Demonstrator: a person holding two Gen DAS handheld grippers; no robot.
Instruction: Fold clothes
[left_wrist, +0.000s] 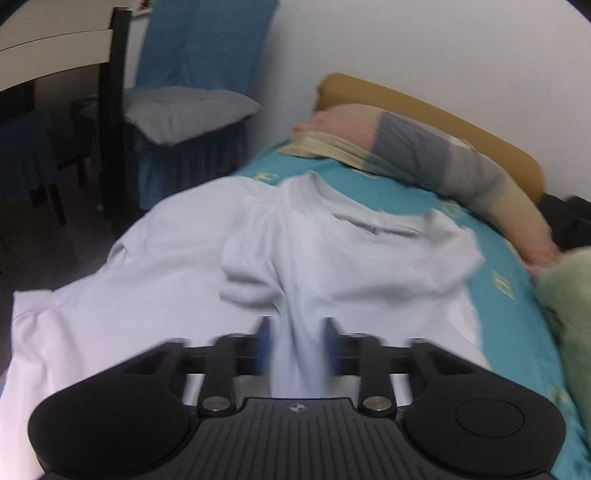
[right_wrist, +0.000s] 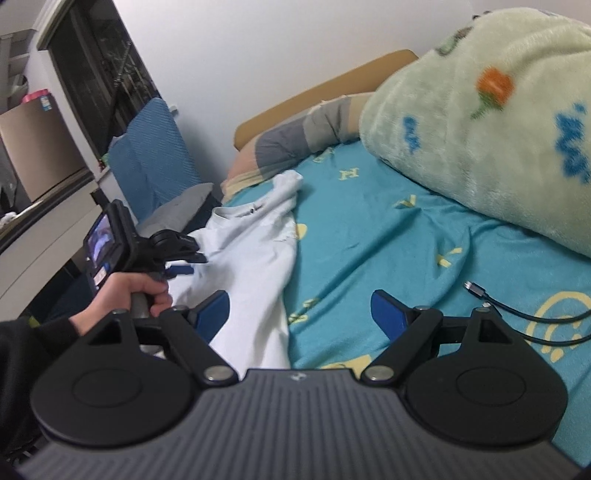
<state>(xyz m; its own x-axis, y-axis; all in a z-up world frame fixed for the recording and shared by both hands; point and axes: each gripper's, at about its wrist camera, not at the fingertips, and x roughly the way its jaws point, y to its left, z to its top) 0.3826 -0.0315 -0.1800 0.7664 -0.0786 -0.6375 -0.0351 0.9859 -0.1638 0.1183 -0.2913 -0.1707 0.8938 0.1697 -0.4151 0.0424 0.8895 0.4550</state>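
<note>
A white long-sleeved garment (left_wrist: 258, 251) lies spread on the teal bedsheet (left_wrist: 509, 295), its collar toward the far end. My left gripper (left_wrist: 297, 343) is shut on a bunched fold of the white garment and the view is motion-blurred. In the right wrist view the garment (right_wrist: 251, 266) lies at the bed's left side, and the left gripper (right_wrist: 181, 264) shows over it, held by a hand. My right gripper (right_wrist: 299, 314) is open and empty, hovering over the garment's right edge and the sheet (right_wrist: 369, 236).
A striped pillow (left_wrist: 424, 151) lies against the tan headboard (left_wrist: 443, 110). A green fleece blanket (right_wrist: 480, 122) is piled on the right. A black cable (right_wrist: 517, 310) lies on the sheet. A chair with a grey cushion (left_wrist: 184, 114) stands left of the bed.
</note>
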